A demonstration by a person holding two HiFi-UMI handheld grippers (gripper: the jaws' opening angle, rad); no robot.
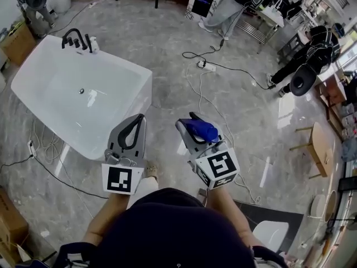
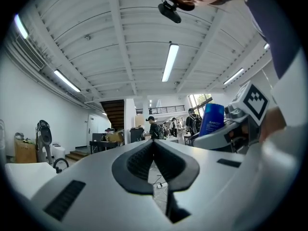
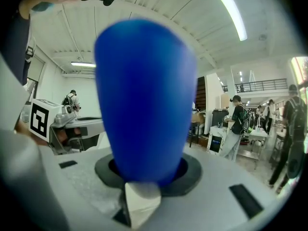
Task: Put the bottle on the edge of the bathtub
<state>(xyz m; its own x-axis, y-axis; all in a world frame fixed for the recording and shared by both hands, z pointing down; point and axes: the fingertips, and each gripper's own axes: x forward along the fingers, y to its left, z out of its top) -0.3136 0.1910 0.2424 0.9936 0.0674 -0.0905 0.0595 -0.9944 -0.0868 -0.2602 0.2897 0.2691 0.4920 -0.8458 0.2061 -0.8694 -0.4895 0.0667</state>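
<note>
A blue bottle [image 1: 202,129] sits between the jaws of my right gripper [image 1: 195,132], which is shut on it; in the right gripper view the blue bottle [image 3: 144,105] fills the middle and hides what lies beyond. My left gripper [image 1: 133,132] is shut with nothing in it, held beside the right one, just off the near corner of the white bathtub [image 1: 125,67]. The left gripper view looks level across the room, its jaws pressed together at my left gripper [image 2: 153,154], with the bottle [image 2: 211,119] and right gripper off to the right. A black tap [image 1: 75,38] stands on the tub's far rim.
Cables [image 1: 217,66] trail across the grey marble floor. A person in black [image 1: 312,52] stands at the right, others near a rack [image 1: 245,4] at the back. A cardboard box [image 1: 19,42] sits left of the tub, and a wooden stool [image 1: 318,147] stands at the right.
</note>
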